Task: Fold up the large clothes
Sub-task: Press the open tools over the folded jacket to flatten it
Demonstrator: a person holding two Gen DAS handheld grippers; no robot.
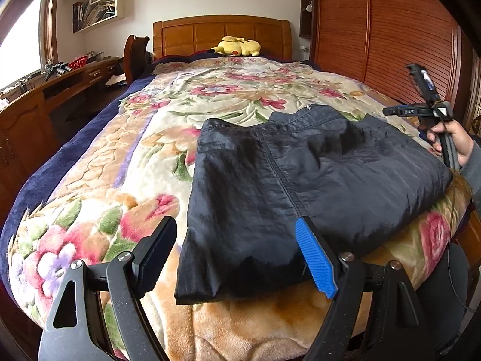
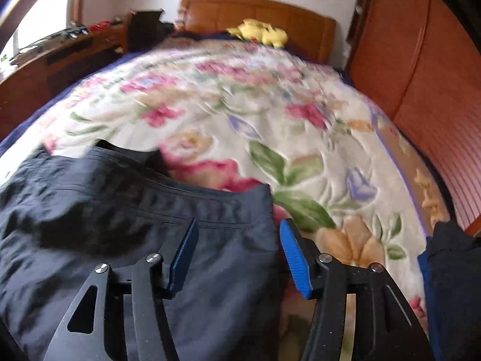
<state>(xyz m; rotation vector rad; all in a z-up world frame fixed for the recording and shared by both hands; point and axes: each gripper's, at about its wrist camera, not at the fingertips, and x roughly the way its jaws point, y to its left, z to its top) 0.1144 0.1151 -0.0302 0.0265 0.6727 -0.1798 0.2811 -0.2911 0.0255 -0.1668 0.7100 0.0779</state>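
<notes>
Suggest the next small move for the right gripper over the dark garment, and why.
Probably close the right gripper on the near right edge of the folded dark shiny garment. Its jaws stand apart with nothing pressed between them, that edge lying just below them on the floral plush blanket. The left gripper hovers open at the garment's other near corner, so both could lift together.

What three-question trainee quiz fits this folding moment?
1. True or false: the dark garment lies folded on the floral blanket.
2. What yellow thing sits by the headboard?
3. The left gripper has its fingers: A) open, B) shut on the garment?

Key: 1 true; 2 the plush toy; 3 A.
</notes>
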